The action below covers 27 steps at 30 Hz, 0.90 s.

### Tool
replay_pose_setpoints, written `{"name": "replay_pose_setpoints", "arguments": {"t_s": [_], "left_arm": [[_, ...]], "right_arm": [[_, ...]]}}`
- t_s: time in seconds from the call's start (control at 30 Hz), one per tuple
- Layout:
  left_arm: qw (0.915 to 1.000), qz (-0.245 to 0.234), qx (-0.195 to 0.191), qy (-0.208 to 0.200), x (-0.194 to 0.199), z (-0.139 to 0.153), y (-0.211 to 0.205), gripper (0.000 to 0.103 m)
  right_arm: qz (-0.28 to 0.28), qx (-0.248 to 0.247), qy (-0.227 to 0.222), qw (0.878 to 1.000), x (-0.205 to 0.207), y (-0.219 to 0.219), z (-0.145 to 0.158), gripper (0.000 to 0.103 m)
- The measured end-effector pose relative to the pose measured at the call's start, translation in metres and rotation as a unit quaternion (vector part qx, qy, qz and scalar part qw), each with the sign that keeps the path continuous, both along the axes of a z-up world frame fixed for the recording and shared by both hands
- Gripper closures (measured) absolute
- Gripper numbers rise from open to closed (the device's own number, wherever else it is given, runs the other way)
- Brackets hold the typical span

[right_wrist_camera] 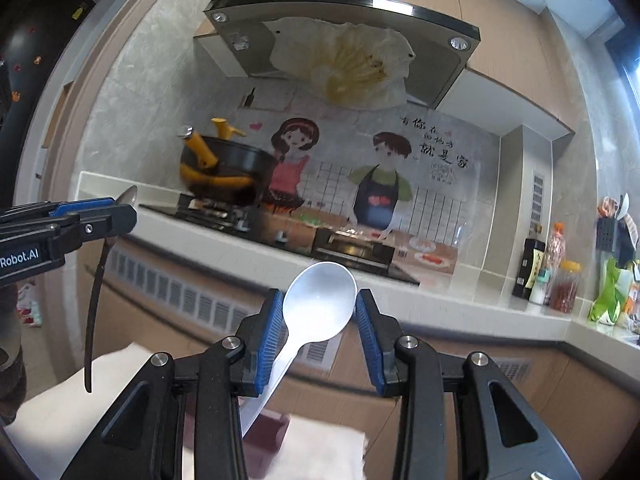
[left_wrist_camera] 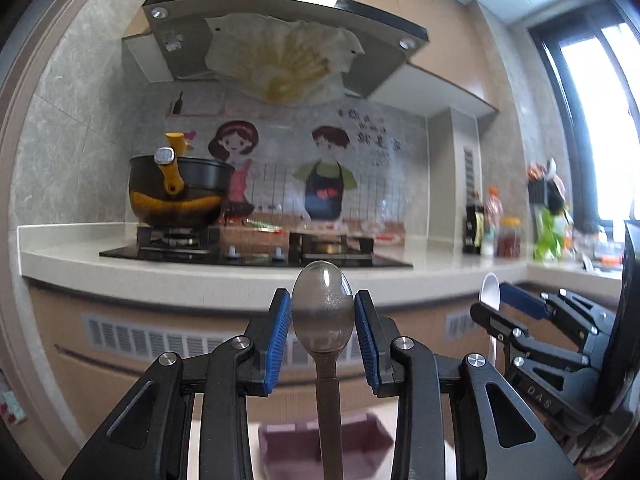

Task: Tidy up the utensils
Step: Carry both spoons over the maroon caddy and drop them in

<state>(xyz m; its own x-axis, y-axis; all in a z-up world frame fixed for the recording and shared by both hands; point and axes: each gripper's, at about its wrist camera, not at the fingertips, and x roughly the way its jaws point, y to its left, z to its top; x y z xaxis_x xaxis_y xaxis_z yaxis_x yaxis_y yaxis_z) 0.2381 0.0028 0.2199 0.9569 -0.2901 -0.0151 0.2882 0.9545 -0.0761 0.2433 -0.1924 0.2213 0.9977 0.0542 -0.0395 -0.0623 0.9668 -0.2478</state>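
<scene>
Since pinched across the widest part of its bowl, stands upright in mid-air: smoky translucent plastic spoon with a flat dark handle, bowl up, handle hanging straight down below the left gripper. Jaws partly closed, blue ribbed pads pressing on both rims of the bowl. Probably very light and fairly stiff, yet smooth and curved where gripped, so likely to pivot or squirt out if squeezed harder or swung. Better taken by the flat handle just under the bowl, where the pads would meet parallel faces.

Same story alongside: white plastic spoon with a round bowl, clamped across the bowl by the right gripper, jaws at a similar part-closed width, handle slanting down and to the left. Thin, light, a little springy by the look of it; no great risk of breakage, more of slipping.

Just beside each other at about the same height, both spoons — not touching. Below them, blurred, a maroon rectangular plastic tray, presumably the place for the utensils, next to a white cloth-like surface; contents of the tray not clear.

Further off, a pale stone counter carrying a black glass gas hob and a black-and-yellow pot — well apart from both spoons.
</scene>
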Motion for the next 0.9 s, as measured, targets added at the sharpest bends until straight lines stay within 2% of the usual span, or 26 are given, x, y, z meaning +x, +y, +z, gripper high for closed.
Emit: {"name": "replay_pose_setpoints", "arguments": {"t_s": [0.17,0.47,0.7,0.9], "left_arm": [[0.9995,-0.002,-0.028,0.014,0.051,-0.009,0.001,0.069],[0.9968,0.007,-0.038,0.07,0.124,-0.078,-0.005,0.069],[0.992,0.022,-0.046,0.115,0.162,-0.126,-0.002,0.069],[0.9895,0.031,-0.029,0.138,0.176,-0.162,-0.007,0.069]], "right_arm": [[-0.003,0.003,0.025,1.0,0.051,0.002,-0.02,0.068],[0.001,0.005,0.117,0.993,0.133,0.015,-0.102,0.068],[-0.003,-0.011,0.155,0.988,0.155,0.022,-0.153,0.068],[0.009,-0.021,0.187,0.982,0.157,0.025,-0.178,0.067]]}}
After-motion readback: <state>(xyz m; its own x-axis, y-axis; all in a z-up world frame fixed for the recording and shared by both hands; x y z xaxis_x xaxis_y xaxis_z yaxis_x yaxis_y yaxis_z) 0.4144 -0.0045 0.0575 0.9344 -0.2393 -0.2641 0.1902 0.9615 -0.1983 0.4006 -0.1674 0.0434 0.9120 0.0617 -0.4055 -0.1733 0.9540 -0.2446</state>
